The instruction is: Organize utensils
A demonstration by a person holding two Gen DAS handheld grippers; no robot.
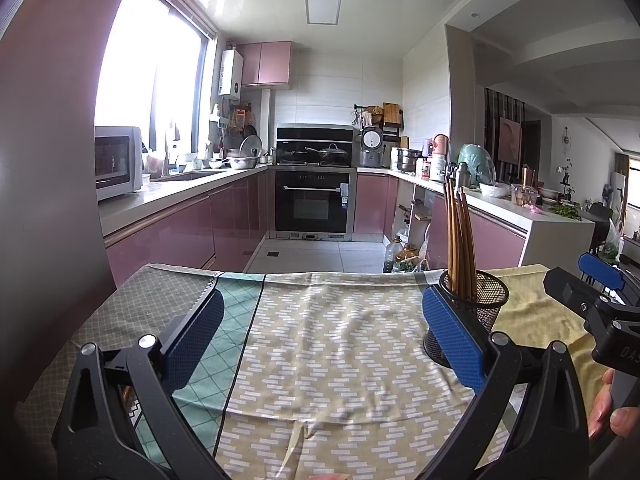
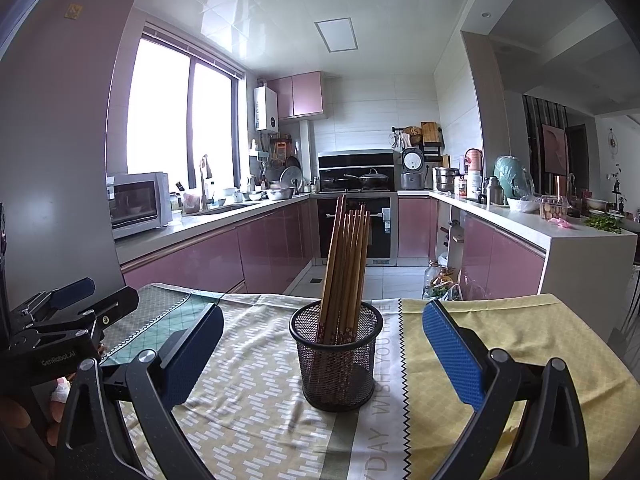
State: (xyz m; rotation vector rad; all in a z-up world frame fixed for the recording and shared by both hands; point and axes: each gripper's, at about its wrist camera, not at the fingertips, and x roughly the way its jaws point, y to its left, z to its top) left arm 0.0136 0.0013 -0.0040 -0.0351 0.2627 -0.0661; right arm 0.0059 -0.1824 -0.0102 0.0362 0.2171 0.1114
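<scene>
A black mesh cup (image 2: 335,356) stands upright on the patterned tablecloth (image 2: 256,412). Several brown wooden chopsticks (image 2: 345,264) stand in it, leaning slightly. My right gripper (image 2: 320,344) is open and empty, its blue pads on either side of the cup and a little nearer the camera. In the left wrist view the cup (image 1: 472,312) and chopsticks (image 1: 460,240) stand at the right, just behind the right pad. My left gripper (image 1: 320,332) is open and empty over bare cloth. The right gripper (image 1: 592,292) shows at the right edge there; the left gripper (image 2: 68,312) shows at the left edge of the right wrist view.
The table's far edge (image 2: 280,298) borders a kitchen with pink cabinets (image 2: 192,264), an oven (image 2: 354,224) and a counter (image 2: 560,232) on the right. Bottles and bags (image 2: 440,284) sit on the floor beyond the table.
</scene>
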